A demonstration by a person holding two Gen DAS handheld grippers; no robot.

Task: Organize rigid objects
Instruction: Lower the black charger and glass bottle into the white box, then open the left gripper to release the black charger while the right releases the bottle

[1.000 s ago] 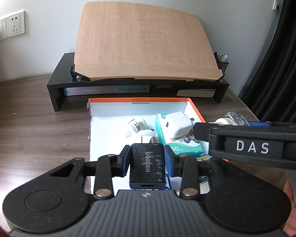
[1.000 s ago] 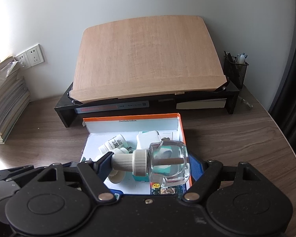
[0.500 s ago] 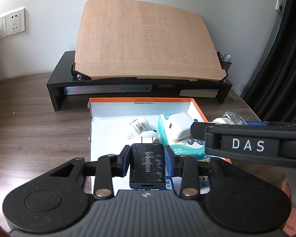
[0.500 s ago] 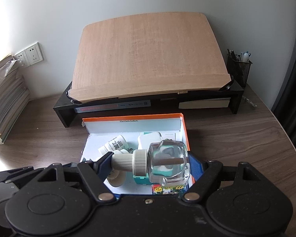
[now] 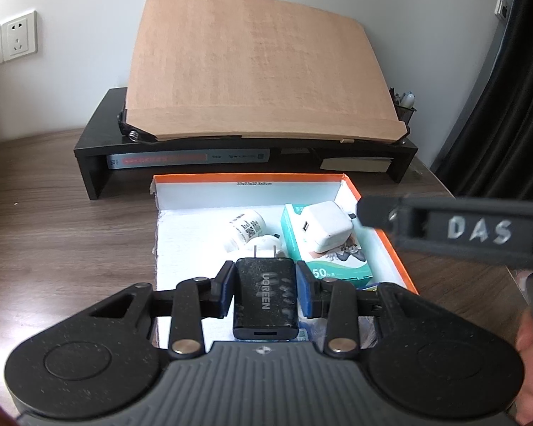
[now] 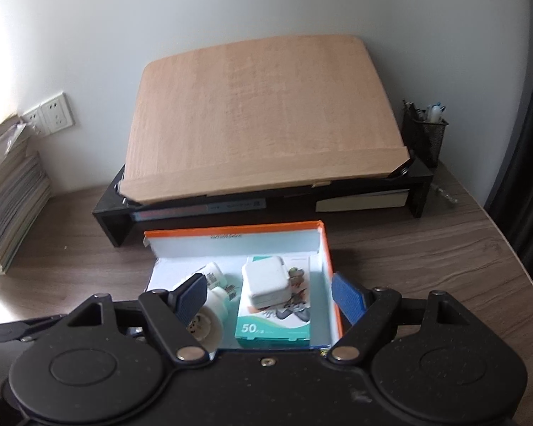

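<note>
Grip of the left gripper [image 5: 265,289] is tight on a black UGREEN charger [image 5: 265,298], its blue pads pressed against both sides and its two plug prongs pointing far, over the near part of the orange-rimmed cardboard box [image 5: 383,234]. The right gripper [image 6: 270,293] stands wide apart with nothing between its blue pads, held over the near edge of the same box; in the left wrist view its body crosses the right side, marked DAS. Inside the box, a white square charger [image 6: 264,280] lies on top of a teal 50-count packet [image 6: 277,319] toward the right wall. Left of the packet lie a small white labelled bottle [image 5: 247,225] and a white round plug adapter [image 6: 209,316], close together. The box sits on a dark wood-grain desk [image 6: 426,259], near a black monitor riser [image 6: 421,181] bearing a tilted wooden board [image 6: 263,113]. A mesh pen holder [image 6: 424,135] stands at the riser's right end, and a stack of papers [image 6: 7,206] stands far left below wall sockets [image 6: 55,115]
</note>
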